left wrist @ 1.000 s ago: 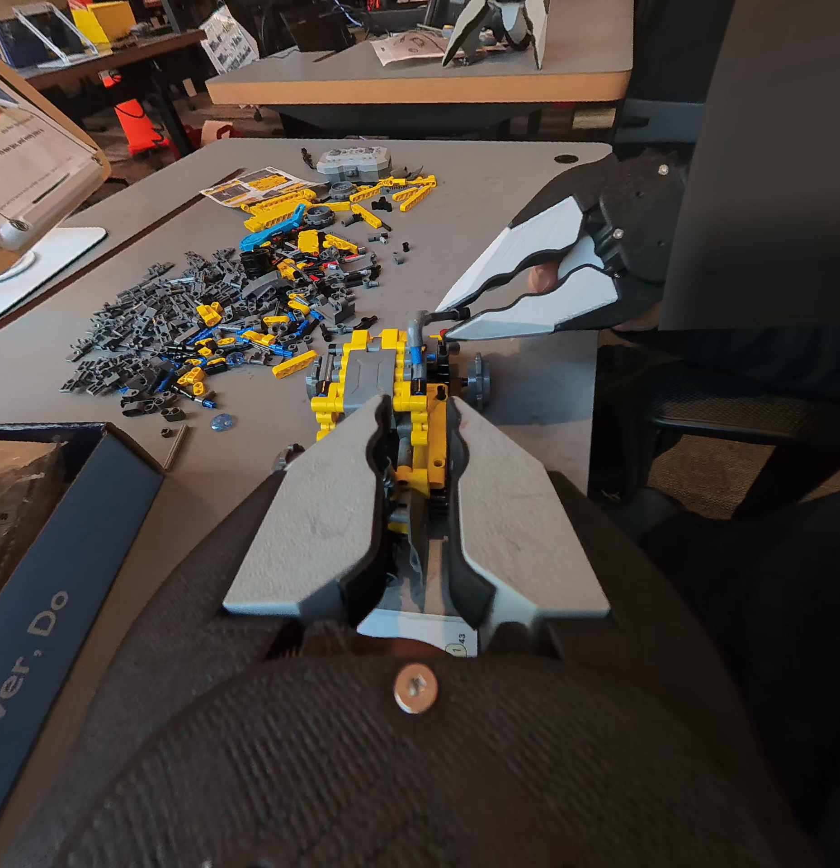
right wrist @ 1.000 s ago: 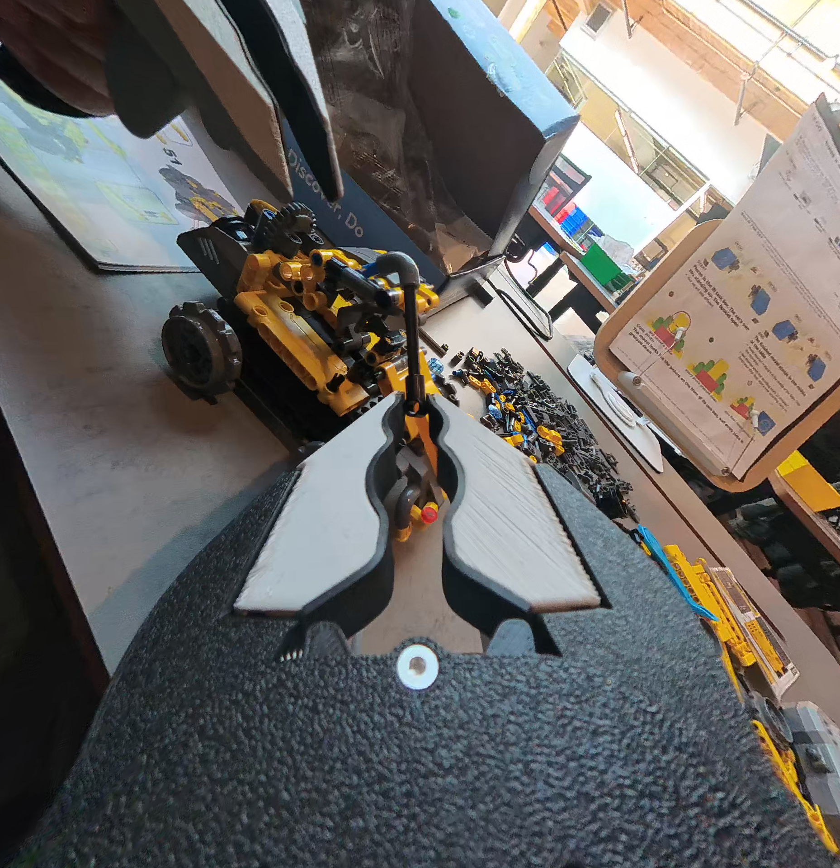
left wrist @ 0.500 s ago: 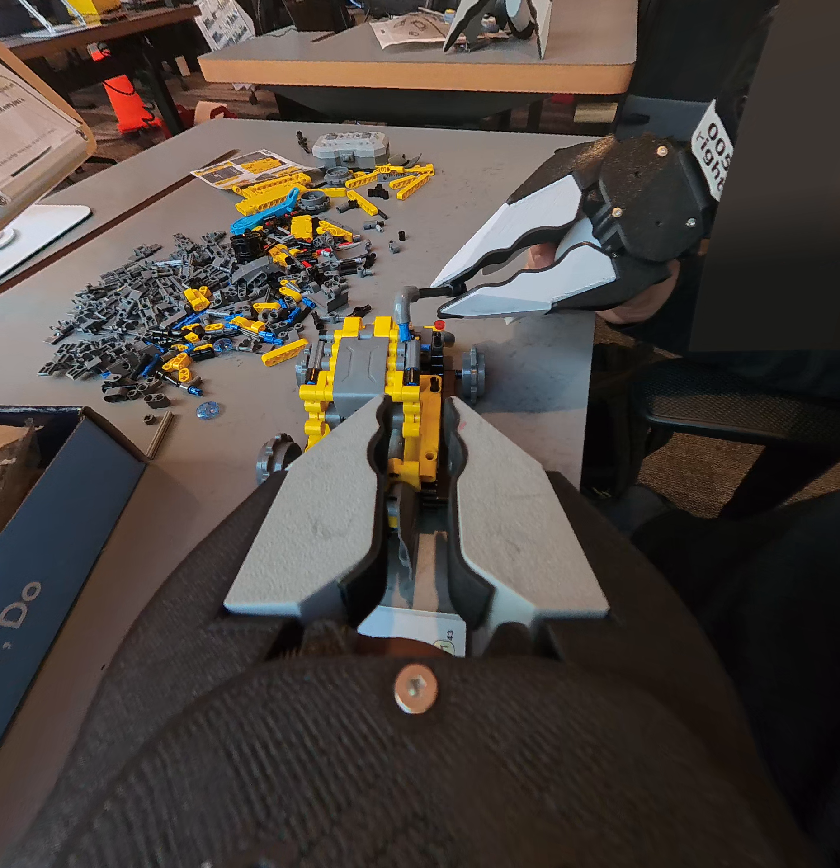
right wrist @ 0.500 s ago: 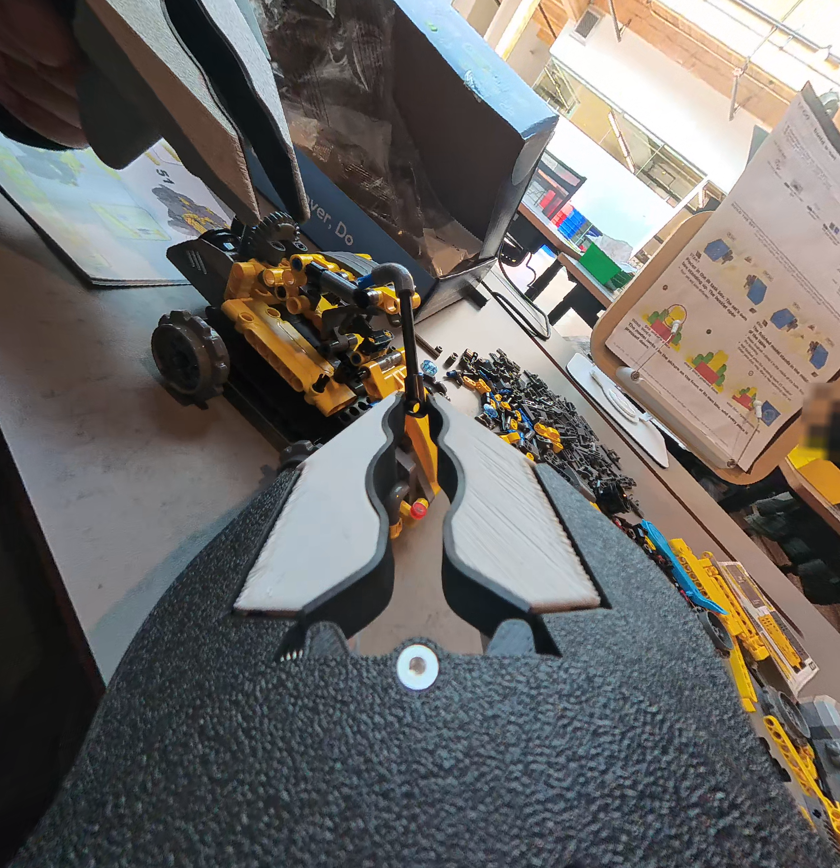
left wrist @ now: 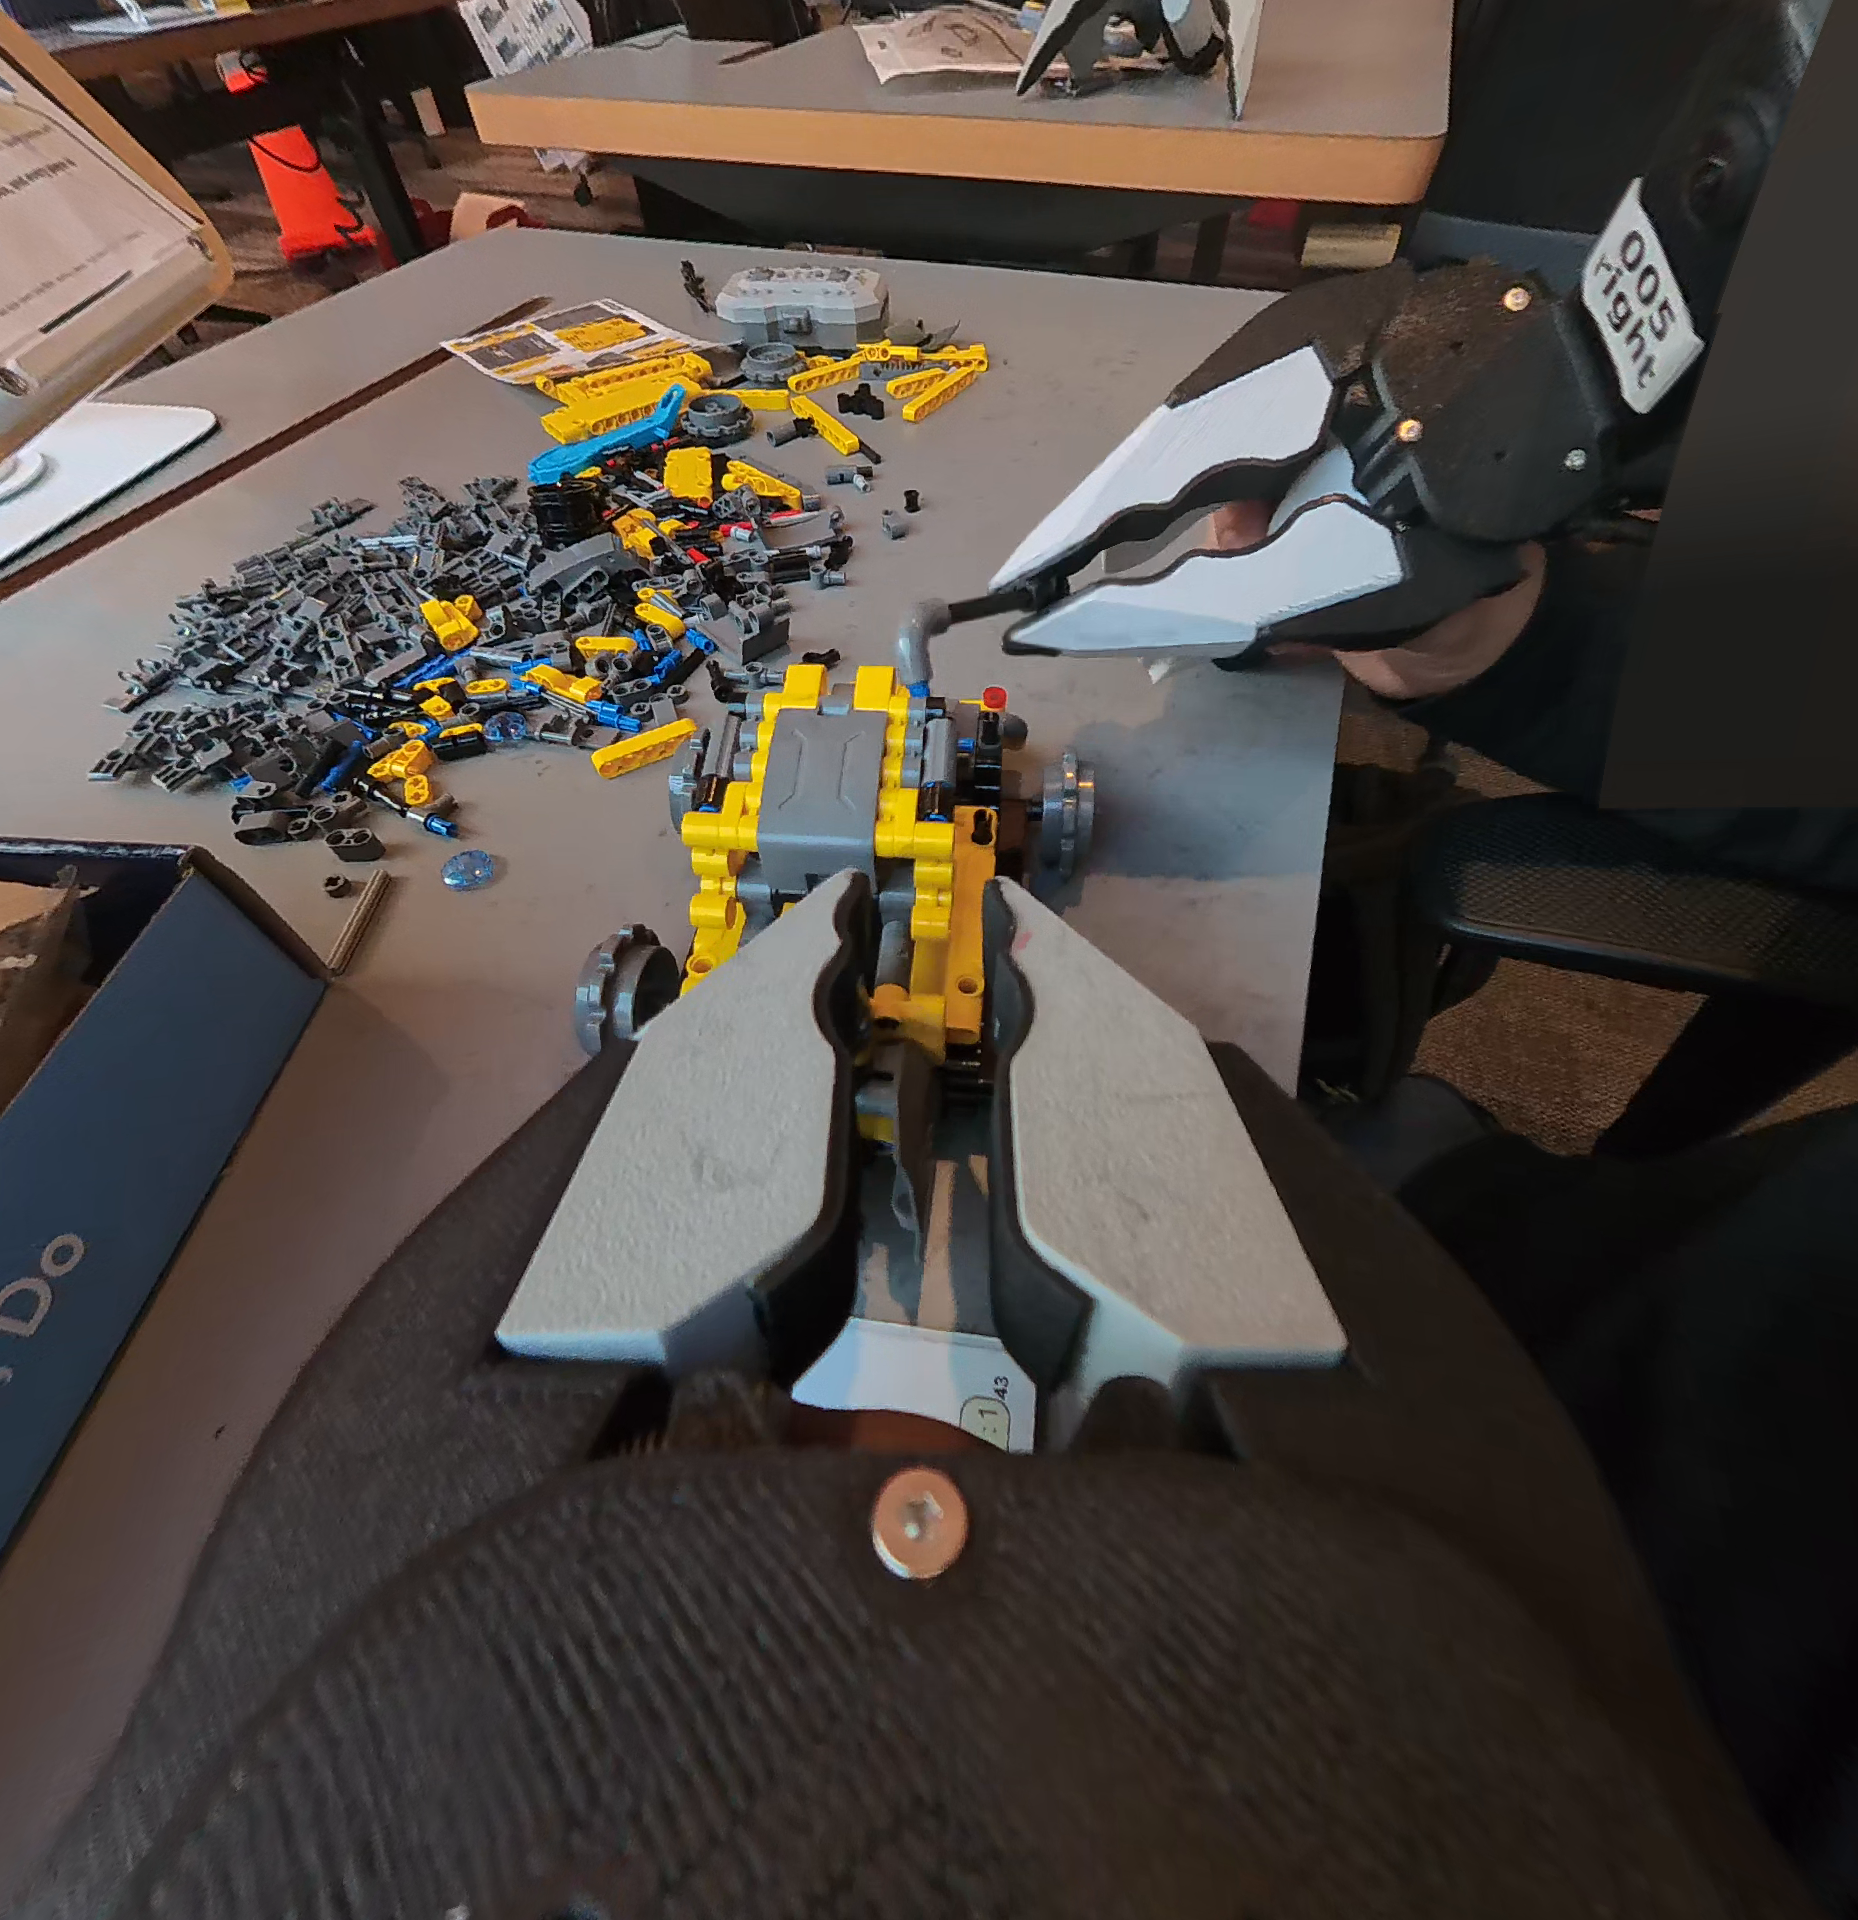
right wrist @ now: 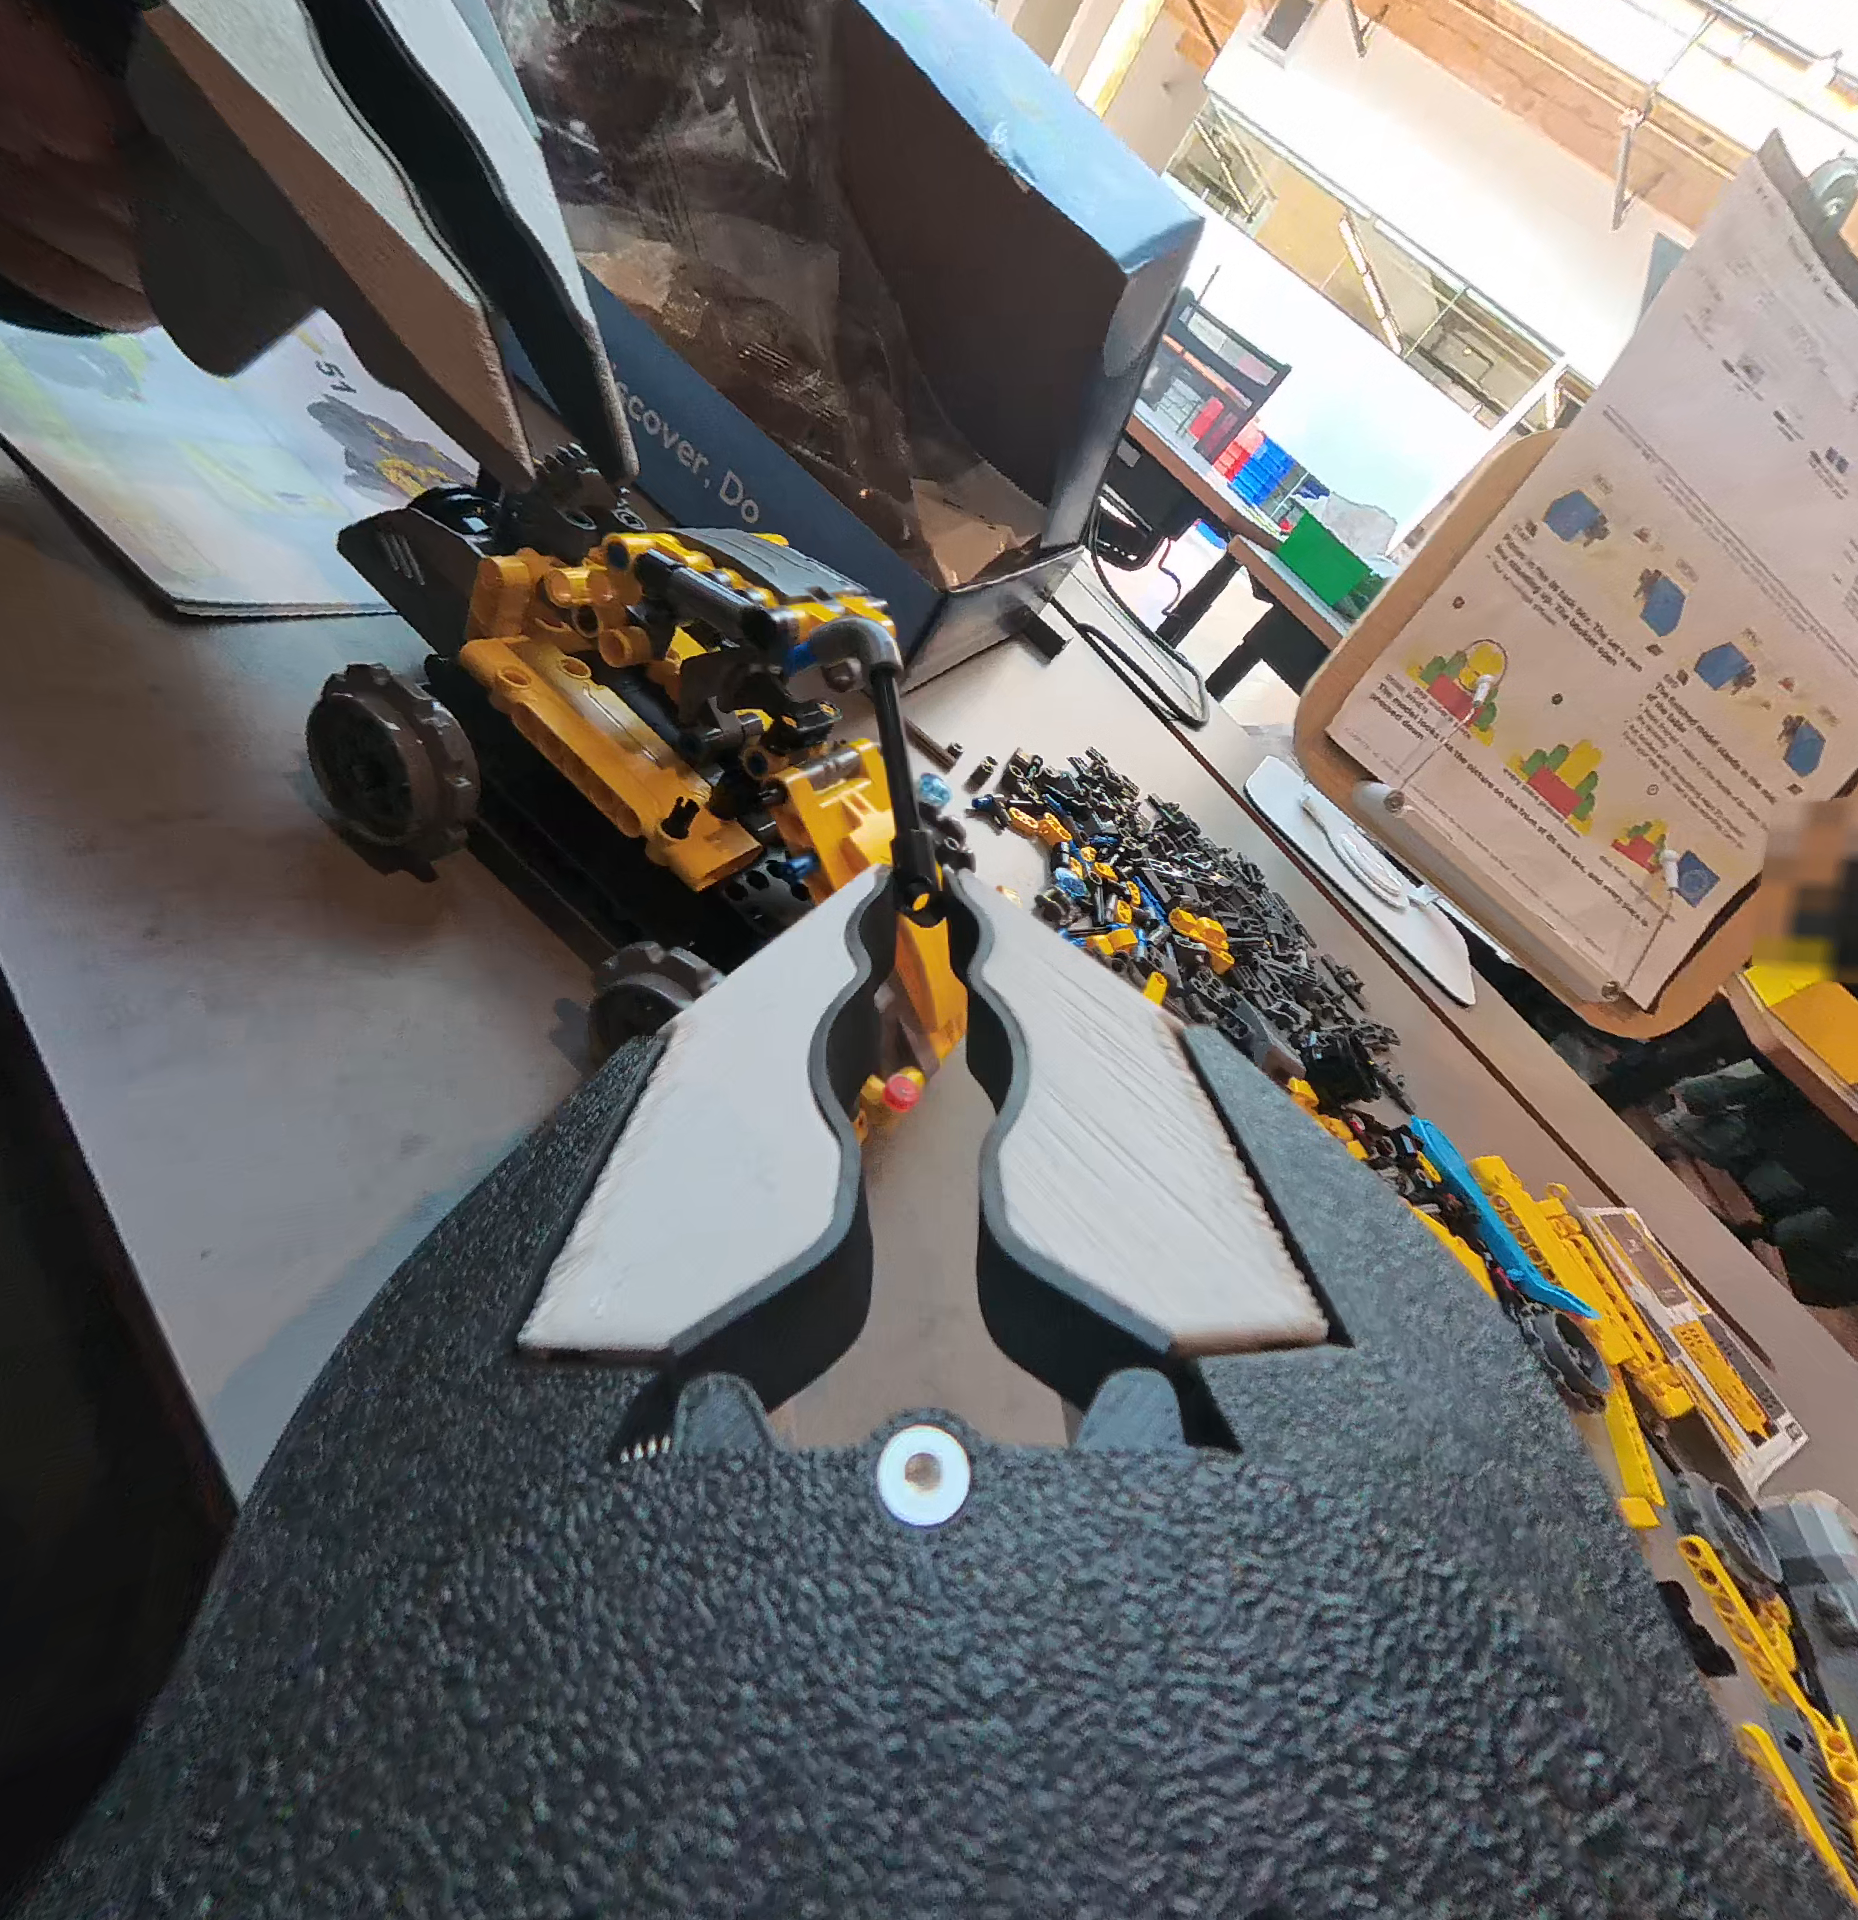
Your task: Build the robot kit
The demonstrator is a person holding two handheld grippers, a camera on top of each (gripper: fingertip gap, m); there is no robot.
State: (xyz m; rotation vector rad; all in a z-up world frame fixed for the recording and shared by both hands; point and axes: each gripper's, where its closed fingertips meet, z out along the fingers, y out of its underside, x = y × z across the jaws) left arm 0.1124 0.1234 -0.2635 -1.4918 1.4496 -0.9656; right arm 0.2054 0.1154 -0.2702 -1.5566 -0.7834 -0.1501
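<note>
A yellow and grey brick vehicle point(left wrist: 831, 769) stands on the grey table point(left wrist: 1195, 883) near its right edge. My left gripper point(left wrist: 925, 914) is shut on the vehicle's rear end. My right gripper point(left wrist: 1029, 613) comes in from the right and is shut on a thin black rod point(right wrist: 897, 769). The rod ends in a grey elbow piece point(left wrist: 914, 634) that joins the vehicle's top. In the right wrist view my right gripper point(right wrist: 920, 894) pinches the rod's lower end. The vehicle point(right wrist: 634, 707) sits just beyond, with the left gripper point(right wrist: 551, 416) above its rear gear.
A pile of loose grey, black and yellow pieces point(left wrist: 437, 644) covers the table's left middle, with yellow beams point(left wrist: 634, 400) and a grey block point(left wrist: 800, 301) farther back. A dark blue box point(left wrist: 125, 1091) lies at near left. An instruction booklet point(right wrist: 177, 468) and a paper stand point(right wrist: 1631, 623) are nearby. Left tips to right tips: about 10 cm.
The vehicle and the right gripper have shifted slightly up and away in the left wrist view. The right gripper has tilted, the rod still in it. Both grippers stay shut.
</note>
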